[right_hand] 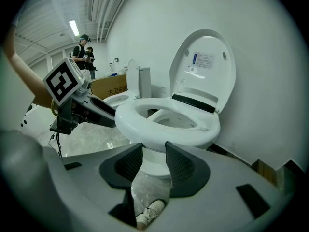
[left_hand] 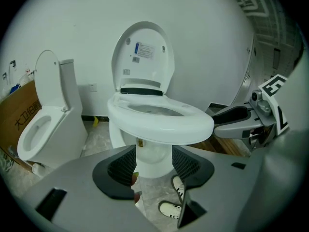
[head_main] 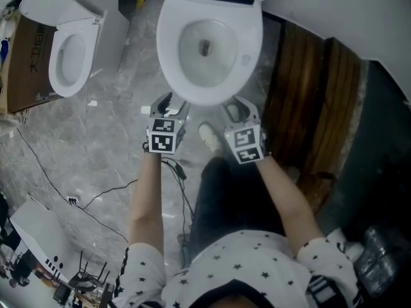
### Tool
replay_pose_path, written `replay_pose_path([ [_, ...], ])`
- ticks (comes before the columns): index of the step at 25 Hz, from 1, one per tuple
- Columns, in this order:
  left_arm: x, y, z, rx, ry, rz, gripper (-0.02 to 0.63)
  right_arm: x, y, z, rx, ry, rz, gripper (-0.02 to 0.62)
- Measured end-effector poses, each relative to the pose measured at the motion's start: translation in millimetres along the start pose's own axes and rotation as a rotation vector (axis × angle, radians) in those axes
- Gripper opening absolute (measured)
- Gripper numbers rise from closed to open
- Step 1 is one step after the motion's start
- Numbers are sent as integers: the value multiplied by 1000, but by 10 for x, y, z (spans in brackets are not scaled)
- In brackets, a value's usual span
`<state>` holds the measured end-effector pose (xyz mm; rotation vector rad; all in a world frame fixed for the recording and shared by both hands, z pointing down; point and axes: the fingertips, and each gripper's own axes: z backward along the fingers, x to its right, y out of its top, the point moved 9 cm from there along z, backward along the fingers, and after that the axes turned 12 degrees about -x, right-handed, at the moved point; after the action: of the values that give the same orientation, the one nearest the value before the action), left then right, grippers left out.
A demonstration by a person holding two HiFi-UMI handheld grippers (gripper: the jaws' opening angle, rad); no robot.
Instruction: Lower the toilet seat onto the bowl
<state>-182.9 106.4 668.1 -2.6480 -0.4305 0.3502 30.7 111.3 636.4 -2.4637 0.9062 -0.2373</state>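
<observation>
Left tongs (head_main: 172, 102) and right tongs (head_main: 235, 110) both stand wide and empty, just by the front edge of the bowl (left_hand: 153, 154). The toilet seat (left_hand: 161, 122) lies down on it, with the lid (left_hand: 142, 57) upright.

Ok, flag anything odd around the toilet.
A second toilet stands right beside the toilet, next to a cardboard box, and a cable trails across the floor. Nothing spilled or broken shows.

- cardboard box (left_hand: 19, 122), far left of the left gripper (left_hand: 154, 164), is showing dark characters, too blurred to read;
- sticker (left_hand: 145, 50) on the raised lid (left_hand: 126, 69) ahead is carrying print too small to read
</observation>
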Motion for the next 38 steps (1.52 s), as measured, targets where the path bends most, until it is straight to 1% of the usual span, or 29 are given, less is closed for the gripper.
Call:
replay_pose_path([
  [6,33,-142,-148,-23,-3,24,232,-15,-115,-148,-25,7,2,155],
  [14,28,-249,-291,-51,5,29,222,-22,-196,-286,-50,25,-5,155],
  [20,30,-336,-411,-67,6,39,212,-27,-266,-407,-73,36,11,155],
  [38,-25,-551,-781,-142,10,35,181,-51,-463,-779,-134,58,-10,153],
])
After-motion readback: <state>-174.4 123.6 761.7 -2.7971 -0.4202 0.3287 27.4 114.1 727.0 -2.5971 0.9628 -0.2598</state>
